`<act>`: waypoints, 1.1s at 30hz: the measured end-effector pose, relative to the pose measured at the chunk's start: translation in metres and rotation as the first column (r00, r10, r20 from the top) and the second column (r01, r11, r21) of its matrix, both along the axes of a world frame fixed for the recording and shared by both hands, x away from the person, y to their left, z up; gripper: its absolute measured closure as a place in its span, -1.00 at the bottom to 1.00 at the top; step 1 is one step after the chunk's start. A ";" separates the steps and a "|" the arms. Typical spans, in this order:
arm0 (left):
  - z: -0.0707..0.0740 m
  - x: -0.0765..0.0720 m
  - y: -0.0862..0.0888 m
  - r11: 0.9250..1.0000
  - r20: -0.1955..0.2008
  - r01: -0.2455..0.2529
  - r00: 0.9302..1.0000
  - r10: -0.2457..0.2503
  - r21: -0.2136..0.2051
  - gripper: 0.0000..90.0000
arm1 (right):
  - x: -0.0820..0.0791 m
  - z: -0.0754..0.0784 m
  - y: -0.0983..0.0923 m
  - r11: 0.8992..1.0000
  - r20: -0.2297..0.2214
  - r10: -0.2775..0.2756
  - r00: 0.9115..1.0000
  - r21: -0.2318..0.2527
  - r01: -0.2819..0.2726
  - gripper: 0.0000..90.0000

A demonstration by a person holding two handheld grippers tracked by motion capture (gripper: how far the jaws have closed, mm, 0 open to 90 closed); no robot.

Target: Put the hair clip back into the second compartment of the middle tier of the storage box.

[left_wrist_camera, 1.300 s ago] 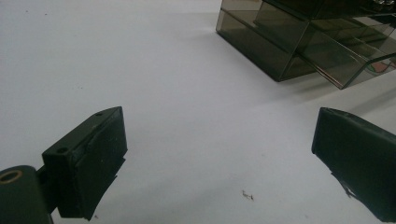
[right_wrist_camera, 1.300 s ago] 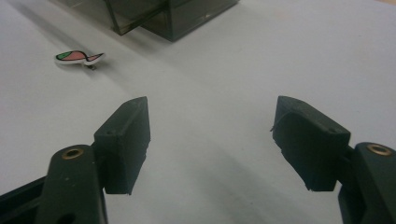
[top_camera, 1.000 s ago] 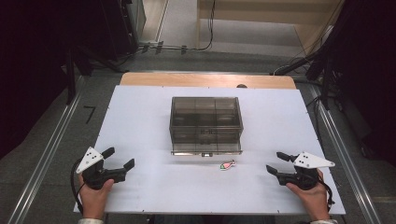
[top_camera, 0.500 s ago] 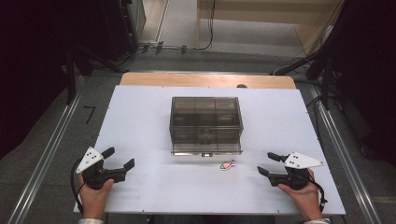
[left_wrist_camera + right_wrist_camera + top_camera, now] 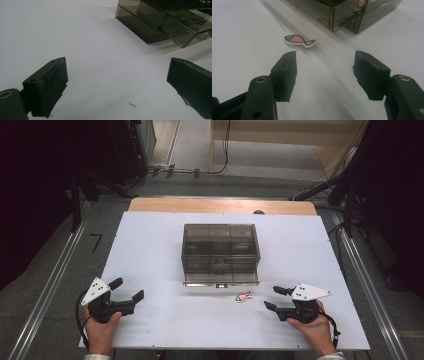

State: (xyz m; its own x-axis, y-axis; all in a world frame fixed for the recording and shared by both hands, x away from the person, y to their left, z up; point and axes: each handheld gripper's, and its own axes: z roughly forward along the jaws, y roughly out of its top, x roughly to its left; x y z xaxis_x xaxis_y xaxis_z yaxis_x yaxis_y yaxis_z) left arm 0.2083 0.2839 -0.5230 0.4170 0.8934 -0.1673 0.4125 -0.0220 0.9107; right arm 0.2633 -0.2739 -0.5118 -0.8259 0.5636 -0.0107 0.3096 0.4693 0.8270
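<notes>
A small pink fish-shaped piece (image 5: 243, 297) (image 5: 298, 40) with a green head lies flat on the white table (image 5: 150, 255), just in front of a smoky clear drawer box (image 5: 220, 253) (image 5: 342, 12) (image 5: 162, 20). The box's lowest drawer stands slightly pulled out. My right gripper (image 5: 274, 298) (image 5: 325, 72) is open, a short way right of the fish, jaws pointing toward it, nothing between them. At the table's front left my left gripper (image 5: 127, 289) (image 5: 117, 82) is open too and holds nothing, with the box off to its upper right.
A bare wooden strip (image 5: 220, 205) edges the table's far side. Metal rails (image 5: 55, 275) run along the floor on both sides, and cables (image 5: 200, 170) lie on the floor beyond the table. White tabletop spreads wide on either side of the box.
My right gripper has slid left toward the fish piece. The left gripper, the box and the fish have stayed put.
</notes>
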 end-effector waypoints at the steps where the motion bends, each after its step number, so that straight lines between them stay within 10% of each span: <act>1: 0.000 0.000 0.000 1.000 0.000 0.000 1.000 0.000 0.000 -0.91 | 0.000 0.000 0.002 1.000 -0.004 0.003 1.000 -0.001 -0.003 -0.24; 33: 0.000 0.000 0.000 1.000 -0.001 0.000 1.000 0.000 -0.003 -0.91 | 0.008 -0.006 0.046 0.998 -0.051 0.066 0.996 -0.016 -0.067 -0.13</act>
State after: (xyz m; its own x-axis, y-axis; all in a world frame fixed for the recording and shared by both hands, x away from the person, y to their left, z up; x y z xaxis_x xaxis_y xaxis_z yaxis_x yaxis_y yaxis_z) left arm 0.2082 0.2840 -0.5230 0.4173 0.8926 -0.1705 0.4130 -0.0192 0.9105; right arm 0.2713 -0.2281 -0.5180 -0.8615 0.5072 0.0223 0.3181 0.5050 0.8023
